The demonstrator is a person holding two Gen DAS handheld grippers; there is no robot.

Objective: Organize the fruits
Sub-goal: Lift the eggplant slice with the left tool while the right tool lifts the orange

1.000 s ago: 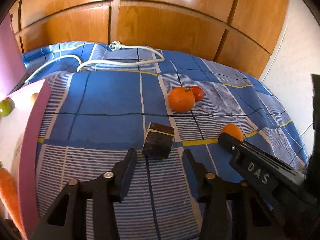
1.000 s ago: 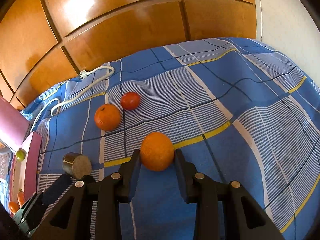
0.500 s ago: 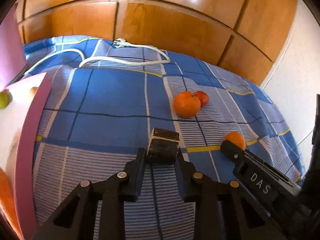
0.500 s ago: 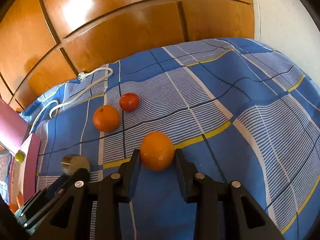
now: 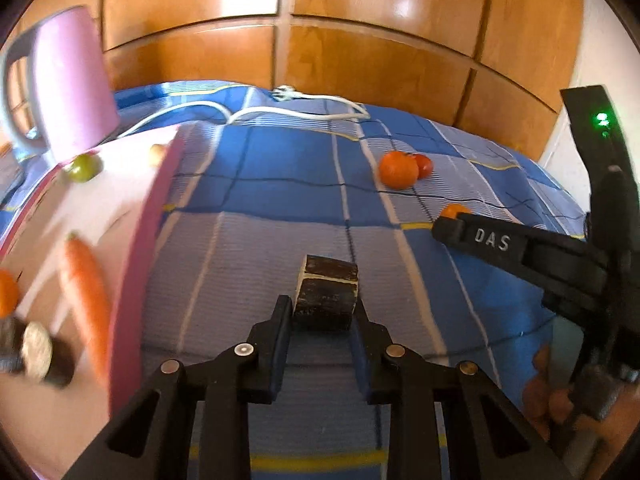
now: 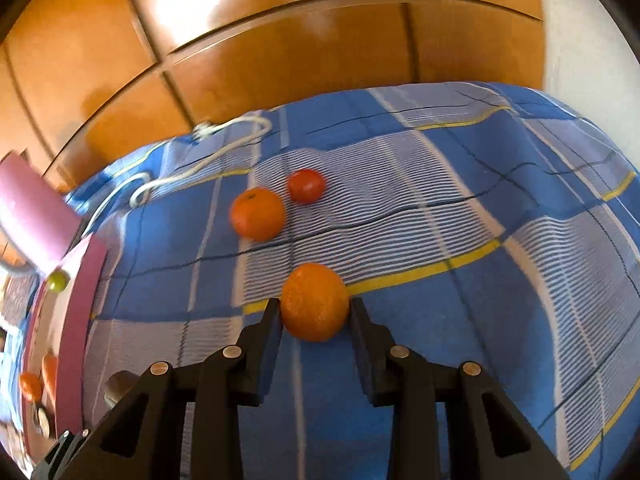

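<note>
- Where the left wrist view begins, the left tongs (image 5: 322, 316) have just finished closing and now clamp a dark brown, stubby cylinder-shaped piece (image 5: 326, 296) with a pale seam between their two black fingers, above the blue checked bedspread (image 5: 280, 184).
- Just to the left of those tongs stands a pink-rimmed white tray (image 5: 132, 264); on it lie a long orange carrot (image 5: 86, 284), a small green round fruit (image 5: 84, 167) at the far end, and a blurred dark piece with a pale round face (image 5: 36, 354) at the near end.
- Behind the tray rises a pink mug with a grey handle (image 5: 68, 84).
- To the right, the black arm of the right tongs (image 6: 316, 310) crosses the left wrist view, lettered "DAS".
- In the right wrist view those tongs grip a round orange fruit (image 6: 314, 302) at a middling width, both fingers pressed to its sides, over the bedspread near a yellow stripe.
- Farther off on the bedspread lies a second orange, a mandarin with a stem dimple (image 6: 258, 214), touching or just beside a small red tomato (image 6: 306, 186).
- Beyond them a white power cable with a plug (image 6: 208, 152) loops across the far edge of the bed.
- At the back stands a glossy wooden panelled wardrobe (image 6: 280, 52), with a white wall (image 6: 580, 40) to its right.
</note>
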